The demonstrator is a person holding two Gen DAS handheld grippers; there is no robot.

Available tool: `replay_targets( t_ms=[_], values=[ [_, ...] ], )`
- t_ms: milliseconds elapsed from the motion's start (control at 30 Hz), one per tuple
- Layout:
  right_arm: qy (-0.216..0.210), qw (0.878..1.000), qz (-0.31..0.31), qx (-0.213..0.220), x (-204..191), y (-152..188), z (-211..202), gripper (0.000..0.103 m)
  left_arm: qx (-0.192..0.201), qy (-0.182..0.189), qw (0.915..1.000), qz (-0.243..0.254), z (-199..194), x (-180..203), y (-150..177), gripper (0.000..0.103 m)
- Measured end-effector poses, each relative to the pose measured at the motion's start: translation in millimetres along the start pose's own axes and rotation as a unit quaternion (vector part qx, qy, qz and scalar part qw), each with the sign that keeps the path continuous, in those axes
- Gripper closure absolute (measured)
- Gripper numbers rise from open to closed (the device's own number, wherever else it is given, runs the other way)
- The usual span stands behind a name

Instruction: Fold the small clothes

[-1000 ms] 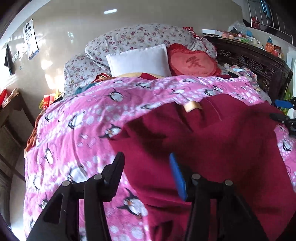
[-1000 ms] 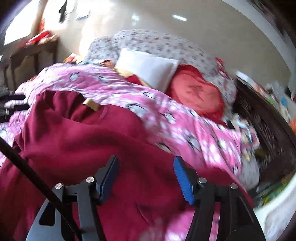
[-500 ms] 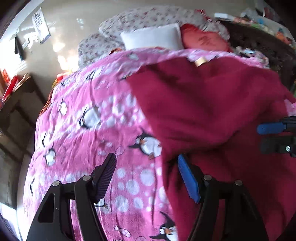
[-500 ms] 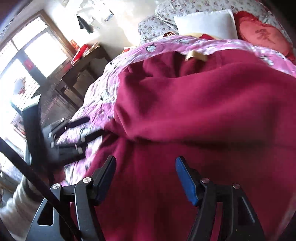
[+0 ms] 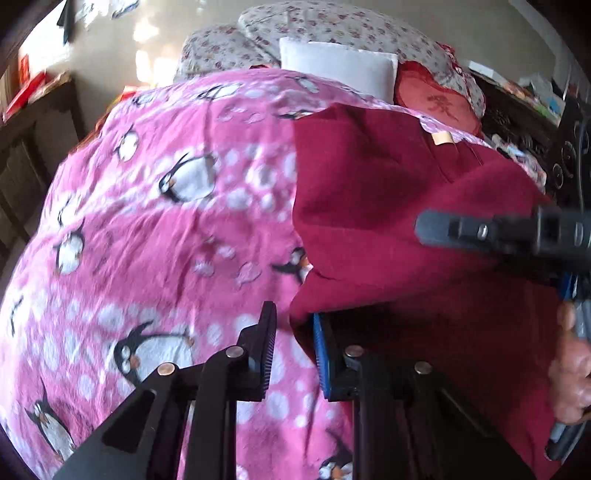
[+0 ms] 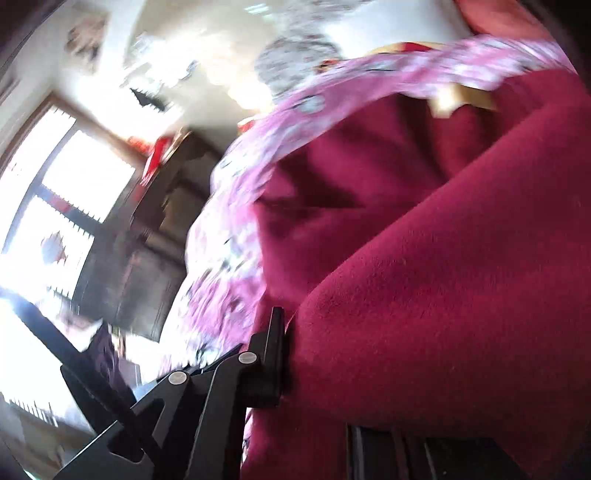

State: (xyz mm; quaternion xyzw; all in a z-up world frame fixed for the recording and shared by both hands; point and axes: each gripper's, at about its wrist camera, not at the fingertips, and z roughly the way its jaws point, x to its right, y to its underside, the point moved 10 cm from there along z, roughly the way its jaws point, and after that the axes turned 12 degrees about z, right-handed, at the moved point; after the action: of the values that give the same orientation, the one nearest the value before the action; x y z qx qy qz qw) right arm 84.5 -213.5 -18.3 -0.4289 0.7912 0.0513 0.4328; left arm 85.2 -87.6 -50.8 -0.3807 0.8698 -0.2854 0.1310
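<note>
A dark red fleece garment [image 5: 388, 206] with a tan neck label [image 5: 442, 138] lies on the pink penguin bedspread [image 5: 147, 229]. My left gripper [image 5: 293, 350] has its jaws narrowed at the garment's lower left edge, with the blue finger [image 5: 323, 354] under the cloth; whether it grips is unclear. My right gripper [image 6: 295, 354] is shut on a thick fold of the garment [image 6: 424, 295] and lifts it. Its black finger [image 6: 273, 354] shows; the other is hidden by cloth. In the left wrist view the right gripper's finger [image 5: 480, 232] reaches over the garment from the right.
Floral bedding [image 5: 332, 33], a white pillow [image 5: 336, 66] and a red cushion [image 5: 436, 103] lie at the bed's head. A dark carved headboard [image 5: 535, 147] stands at the right, a dark cabinet [image 5: 29, 147] at the left. A bright window [image 6: 55, 206] shows in the right wrist view.
Both grippers have narrowed from wide open. The right one swung left and took a fold of the red garment. The left one moved in to the garment's left edge.
</note>
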Motion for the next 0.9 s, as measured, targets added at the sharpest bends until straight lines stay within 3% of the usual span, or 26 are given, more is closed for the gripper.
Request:
replay_targets(
  t_ms=[33, 67, 100, 167, 233, 300, 367, 433, 467, 533, 600, 633, 700, 733, 767, 833, 900],
  values=[
    [0.015, 1.0, -0.005, -0.011, 2, 3, 5, 0.078, -0.005, 0.01, 0.9999, -0.005, 2, -1, 2, 0.082],
    [0.033, 0.999, -0.002, -0.028, 9, 10, 9, 0.048, -0.007, 0.013, 0.9998, -0.011, 3, -3, 6, 0.081],
    [0.045, 0.998, 0.007, -0.041, 19, 16, 9, 0.036, -0.006, 0.014, 0.9998, -0.014, 0, -3, 8, 0.081],
    [0.032, 0.999, 0.011, -0.04, 30, 24, -11, 0.035, -0.009, -0.002, 0.9999, -0.005, -11, -2, 13, 0.08],
    [0.052, 0.998, -0.012, -0.025, 43, 31, -47, 0.034, 0.003, -0.025, 0.9997, 0.003, -29, -6, 14, 0.075],
    [0.087, 0.995, -0.04, 0.02, 61, 31, -92, 0.032, 0.023, -0.045, 0.9987, 0.005, -47, -10, 11, 0.06],
    [0.153, 0.983, -0.059, 0.085, 88, 18, -145, 0.03, 0.042, -0.066, 0.9969, 0.01, -61, -10, -2, 0.058],
    [0.237, 0.958, -0.04, 0.156, 123, 1, -195, 0.025, 0.056, -0.073, 0.9956, 0.018, -67, -2, -18, 0.051],
    [0.266, 0.948, -0.018, 0.176, 140, -9, -211, 0.023, 0.058, -0.07, 0.9957, 0.018, -66, 4, -26, 0.043],
    [0.286, 0.939, 0.025, 0.192, 168, -30, -222, 0.023, 0.06, -0.077, 0.9951, 0.018, -57, 14, -41, 0.04],
    [0.27, 0.946, 0.041, 0.175, 180, -43, -215, 0.034, 0.064, -0.116, 0.991, 0.02, -47, 17, -58, 0.04],
    [0.263, 0.951, 0.04, 0.158, 180, -50, -202, 0.065, 0.068, -0.133, 0.9886, 0.014, -39, 15, -70, 0.04],
    [0.267, 0.952, 0.028, 0.147, 179, -57, -188, 0.072, 0.067, -0.159, 0.985, 0.009, -24, 8, -86, 0.04],
    [0.279, 0.947, 0.006, 0.16, 172, -57, -194, 0.089, 0.061, -0.171, 0.9834, 0.005, -15, 4, -93, 0.04],
    [0.285, 0.943, -0.018, 0.174, 164, -53, -205, 0.092, 0.051, -0.185, 0.9814, 0.004, -5, -2, -98, 0.04],
    [0.264, 0.947, -0.034, 0.182, 158, -40, -229, 0.093, 0.021, -0.21, 0.9774, 0.006, 18, -16, -101, 0.041],
    [0.285, 0.942, -0.03, 0.176, 168, -34, -238, 0.093, 0.003, -0.208, 0.9781, -0.001, 35, -24, -99, 0.048]
  ],
)
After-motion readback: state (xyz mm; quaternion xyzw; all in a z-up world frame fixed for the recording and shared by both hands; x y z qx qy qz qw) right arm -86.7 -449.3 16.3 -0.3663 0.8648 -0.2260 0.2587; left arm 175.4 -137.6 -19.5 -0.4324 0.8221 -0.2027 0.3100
